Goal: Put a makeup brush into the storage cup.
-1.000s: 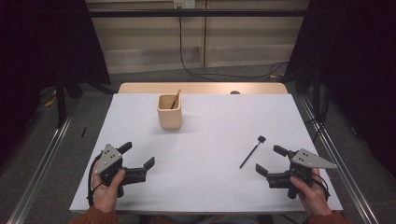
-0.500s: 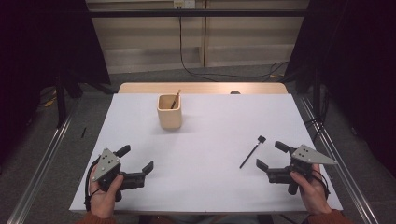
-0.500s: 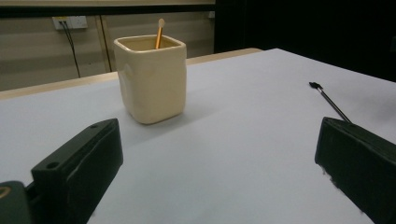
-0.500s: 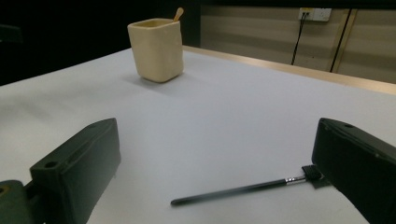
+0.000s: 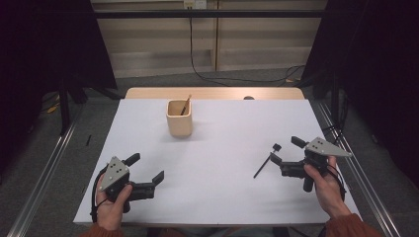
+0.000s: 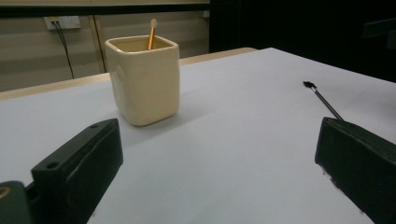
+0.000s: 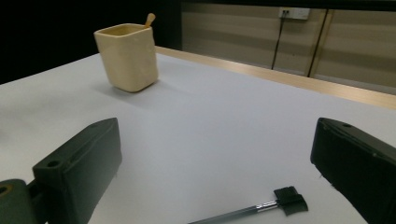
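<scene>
On the white table (image 5: 217,197), from above, my left gripper (image 5: 146,169) sits at seven o'clock with jaws apart on nothing; my right gripper (image 5: 285,151) sits at four o'clock, also spread, the black brush (image 5: 266,160) just beside its tip. The cup (image 5: 179,118) stands toward twelve, holding a stick (image 5: 186,105). Along my left gripper, cup at eleven o'clock, brush at two. Along my right gripper, brush lies between the jaws at six.
</scene>
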Tool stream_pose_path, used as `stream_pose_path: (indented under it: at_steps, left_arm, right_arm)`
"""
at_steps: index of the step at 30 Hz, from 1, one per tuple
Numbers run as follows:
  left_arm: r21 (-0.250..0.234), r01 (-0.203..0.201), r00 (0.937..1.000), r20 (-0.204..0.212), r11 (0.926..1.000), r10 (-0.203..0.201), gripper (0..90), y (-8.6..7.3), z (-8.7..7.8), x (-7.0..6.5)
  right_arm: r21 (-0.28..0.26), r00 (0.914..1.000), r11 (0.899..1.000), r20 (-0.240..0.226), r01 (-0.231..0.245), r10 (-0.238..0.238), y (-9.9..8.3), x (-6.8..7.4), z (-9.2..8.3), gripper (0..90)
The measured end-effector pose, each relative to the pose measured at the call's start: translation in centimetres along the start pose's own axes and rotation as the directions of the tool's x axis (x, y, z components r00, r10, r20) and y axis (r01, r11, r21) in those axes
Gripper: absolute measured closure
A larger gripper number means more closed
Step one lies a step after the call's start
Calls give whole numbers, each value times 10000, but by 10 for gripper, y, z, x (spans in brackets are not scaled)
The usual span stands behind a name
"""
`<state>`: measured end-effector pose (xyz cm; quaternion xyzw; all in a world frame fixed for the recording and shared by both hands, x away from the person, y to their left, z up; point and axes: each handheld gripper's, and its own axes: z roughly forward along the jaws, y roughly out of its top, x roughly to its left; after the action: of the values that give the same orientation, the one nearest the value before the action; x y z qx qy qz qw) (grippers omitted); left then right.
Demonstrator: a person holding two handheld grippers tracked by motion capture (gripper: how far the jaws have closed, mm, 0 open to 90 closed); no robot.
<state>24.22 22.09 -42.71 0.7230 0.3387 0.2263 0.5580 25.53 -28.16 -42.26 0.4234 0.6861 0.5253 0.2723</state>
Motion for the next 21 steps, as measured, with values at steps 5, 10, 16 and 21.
stream_pose_path:
  at_steps: [5, 10, 16, 21]
  left_arm:
    - [-6, -42, 10000, 2, 10000, 42, 10, 0, 0, 0]
    - [0, -78, 10000, 29, 10000, 78, 10, 0, 1, 0]
    - [-15, -96, 9999, 48, 10000, 96, 10, 0, 1, 0]
    - [-25, -94, 10000, 1, 10000, 94, 10, 0, 1, 1]
  right_arm:
    - [-9, 9997, 10000, 224, 24, -24, 6, -5, 9, 22]
    - [279, 9995, 9996, 306, 43, -51, 14, -8, 17, 22]
    - [455, 9993, 9988, 340, -178, 163, 18, -15, 26, 20]
    - [429, 9985, 9990, 521, -158, 135, 24, -19, 31, 22]
